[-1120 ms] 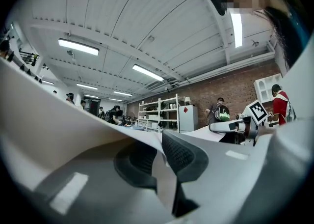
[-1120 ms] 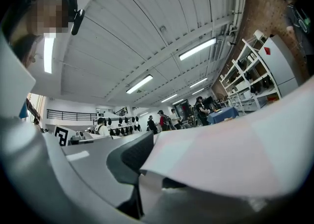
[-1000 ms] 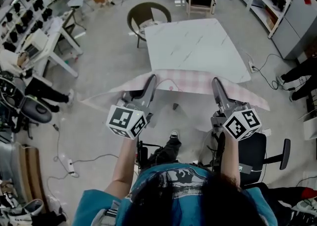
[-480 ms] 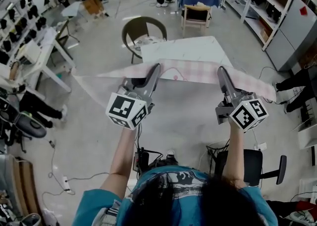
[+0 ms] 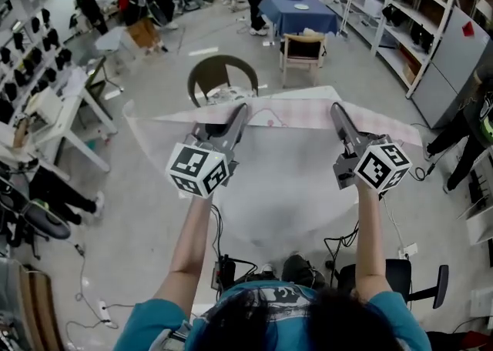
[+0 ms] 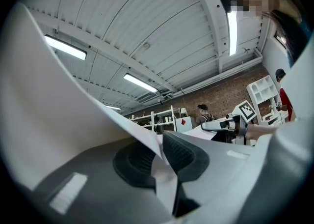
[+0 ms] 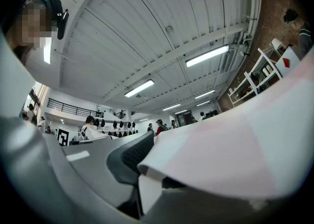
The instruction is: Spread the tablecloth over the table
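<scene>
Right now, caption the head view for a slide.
Left gripper and right gripper hold a pink-checked fabric tablecloth by one edge, stretched in the air.

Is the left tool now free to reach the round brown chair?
Probably not: the left tool is shut on the raised tablecloth, and that cloth stretches between it and the chair, which stands farther off.

Tablecloth (image 5: 300,113): pale pink-&-white check on strip across centre frame; part hanging below it plain whitish. Left gripper (image 5: 242,109) & right gripper (image 5: 336,108): grey bodies, blk/wht square-marker cubes; pads (image 6: 183,152) dk grey, ribbed. Far table (image 5: 296,12), top of frame: blue cloth. Round chair (image 5: 222,78): dk brown. Shirt (image 5: 150,319), bottom: teal. Floor (image 5: 139,188): lt grey.
</scene>
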